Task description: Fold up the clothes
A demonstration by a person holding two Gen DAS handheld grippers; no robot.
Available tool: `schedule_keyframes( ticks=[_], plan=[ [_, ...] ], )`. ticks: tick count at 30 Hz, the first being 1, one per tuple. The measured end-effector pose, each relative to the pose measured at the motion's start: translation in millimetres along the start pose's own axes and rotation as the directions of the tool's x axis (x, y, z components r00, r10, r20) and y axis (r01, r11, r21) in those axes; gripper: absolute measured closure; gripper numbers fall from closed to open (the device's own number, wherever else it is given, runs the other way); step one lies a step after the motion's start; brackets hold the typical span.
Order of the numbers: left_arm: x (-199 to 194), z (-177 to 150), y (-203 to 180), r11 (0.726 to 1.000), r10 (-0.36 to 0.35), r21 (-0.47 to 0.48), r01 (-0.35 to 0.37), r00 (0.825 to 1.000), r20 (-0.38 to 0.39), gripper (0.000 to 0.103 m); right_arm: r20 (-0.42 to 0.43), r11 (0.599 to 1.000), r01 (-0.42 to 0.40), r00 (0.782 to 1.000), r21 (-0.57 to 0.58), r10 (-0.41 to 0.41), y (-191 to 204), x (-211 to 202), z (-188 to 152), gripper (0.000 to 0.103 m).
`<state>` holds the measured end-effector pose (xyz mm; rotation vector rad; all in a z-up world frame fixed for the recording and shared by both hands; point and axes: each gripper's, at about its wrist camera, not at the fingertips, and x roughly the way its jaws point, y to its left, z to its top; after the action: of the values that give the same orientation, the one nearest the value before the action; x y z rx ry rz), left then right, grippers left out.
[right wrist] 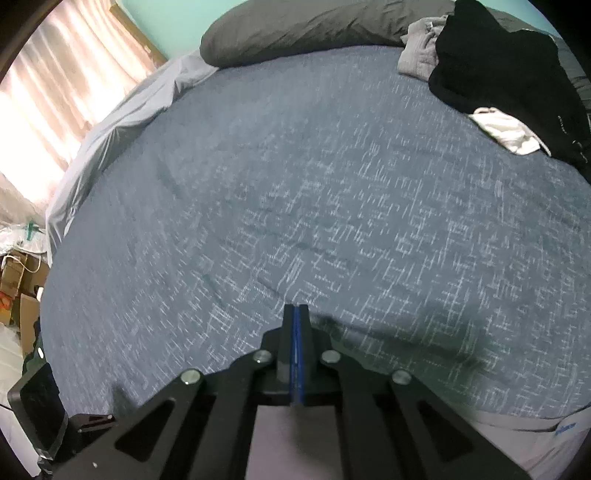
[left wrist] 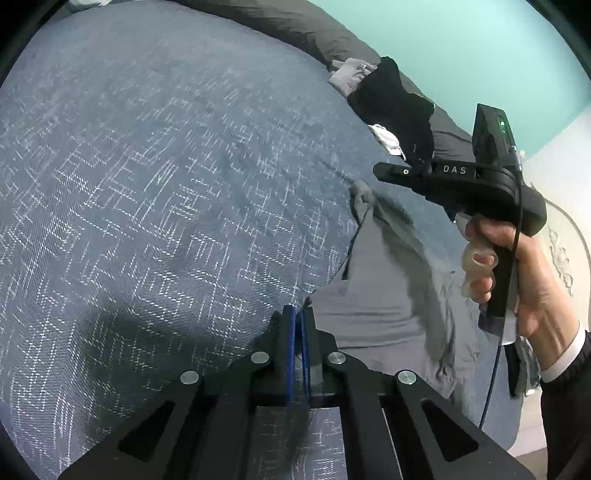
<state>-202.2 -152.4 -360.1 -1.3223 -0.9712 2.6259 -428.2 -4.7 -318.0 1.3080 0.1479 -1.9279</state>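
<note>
The left gripper (left wrist: 298,314), jaws pinched together on the corner of a grey garment (left wrist: 373,302), which spreads to its right across the blue bedspread (left wrist: 166,184).

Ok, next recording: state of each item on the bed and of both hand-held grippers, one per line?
Left hand-held gripper: shut, at the edge of the grey garment; a grip on it cannot be told.
Right hand-held gripper: shut, nothing visible between its pads.
Grey garment: lying rumpled, unfolded, on the blue bedspread.
Black garment: heaped, unfolded.
White garment: crumpled beside the black one.
Light grey garment: bunched near the pillow.
</note>
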Motion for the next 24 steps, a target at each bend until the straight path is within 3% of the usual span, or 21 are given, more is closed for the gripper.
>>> schedule_keyframes(
  ticks=[3, 8, 11, 12, 17, 20, 24],
  plan=[
    [1, 0, 2, 1.0, -0.006, -0.012, 0.006, 1.0, 0.0, 0.1, 0.009, 1.0, -0.008, 1.0, -0.004, 0.008, -1, -4, 3, 0.103],
    [0, -1, 4, 1.0, -0.007, -0.015, 0.007, 1.0, -0.002, 0.1, -0.062, 1.0, 0.022, 0.998, -0.003, -0.023, -3, 8, 7, 0.099],
    [0, -1, 3, 1.0, -0.006, -0.015, 0.006, 1.0, -0.002, 0.1, -0.087, 0.999, 0.04, 0.995, -0.005, -0.04, -1, 15, 8, 0.064],
    [0, -2, 3, 1.0, -0.006, -0.016, 0.006, 1.0, -0.002, 0.1, -0.091, 0.999, 0.039, 0.995, -0.004, -0.039, 0, 17, 8, 0.063],
    [0, -2, 3, 1.0, -0.005, -0.016, 0.005, 1.0, -0.002, 0.1, -0.111, 0.998, 0.049, 0.992, -0.031, -0.052, 7, 24, 7, 0.066],
    [0, -1, 2, 1.0, -0.006, -0.019, 0.006, 1.0, -0.006, 0.1, -0.112, 0.997, 0.055, 0.992, -0.054, -0.061, 11, 28, 6, 0.091],
    [-1, -3, 4, 1.0, -0.006, -0.022, 0.006, 1.0, -0.008, 0.1, -0.097, 0.996, 0.057, 0.993, -0.075, -0.064, 12, 25, 2, 0.102]
  ],
)
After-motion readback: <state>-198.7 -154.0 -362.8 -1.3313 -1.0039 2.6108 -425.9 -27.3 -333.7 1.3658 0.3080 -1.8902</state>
